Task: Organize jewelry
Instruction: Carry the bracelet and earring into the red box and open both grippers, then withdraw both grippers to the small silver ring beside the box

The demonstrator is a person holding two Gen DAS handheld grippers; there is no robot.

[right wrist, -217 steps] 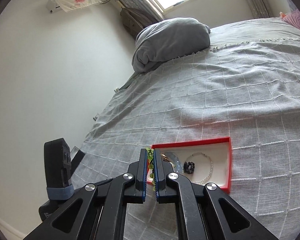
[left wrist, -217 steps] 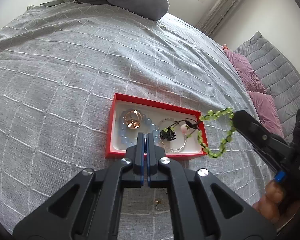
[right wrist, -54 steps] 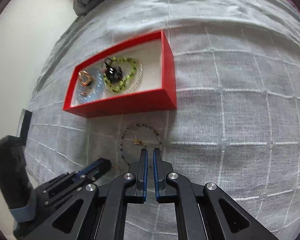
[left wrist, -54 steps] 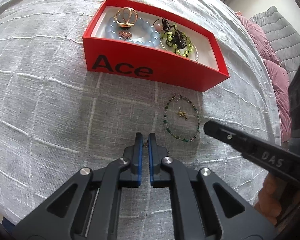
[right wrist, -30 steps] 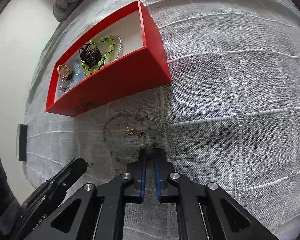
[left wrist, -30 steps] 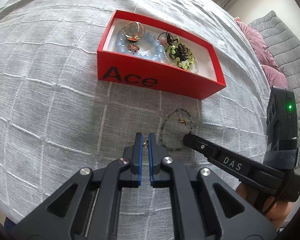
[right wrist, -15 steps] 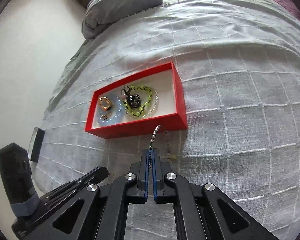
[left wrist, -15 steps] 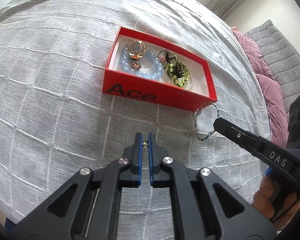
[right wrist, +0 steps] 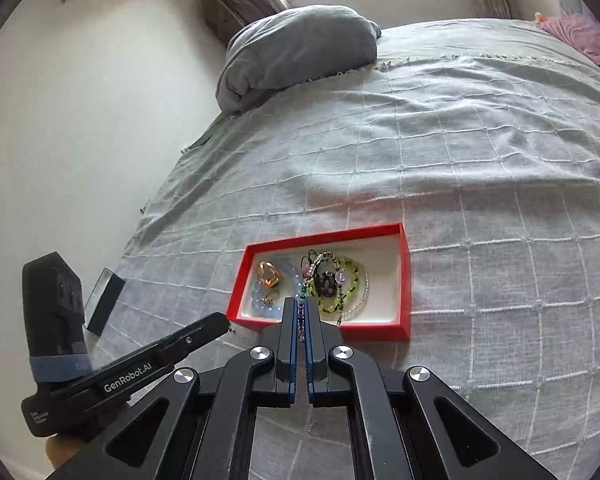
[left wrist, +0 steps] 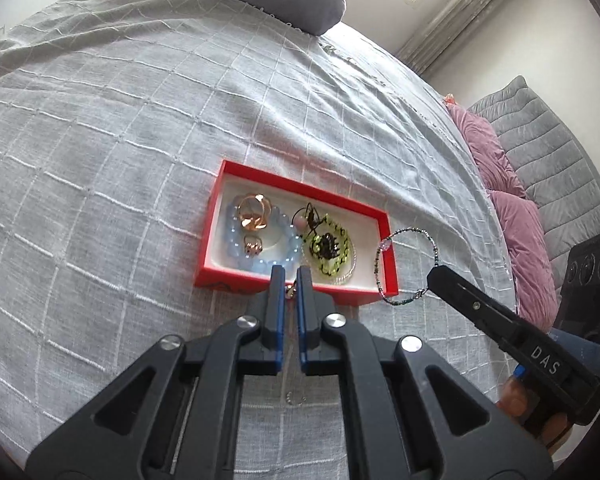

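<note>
Two grippers, both closed: your right gripper pinches the beaded bracelet over the red box on the bed; your left gripper nips a small earring.

A: What do the two hand-held tools look like?

B: The left tool and the right tool are matte black, with blue-lined fingers and silver screws. White lettering reads "DAS" on one side and "GenRobot.AI" on another. A blue strap wraps one black handle.
</note>
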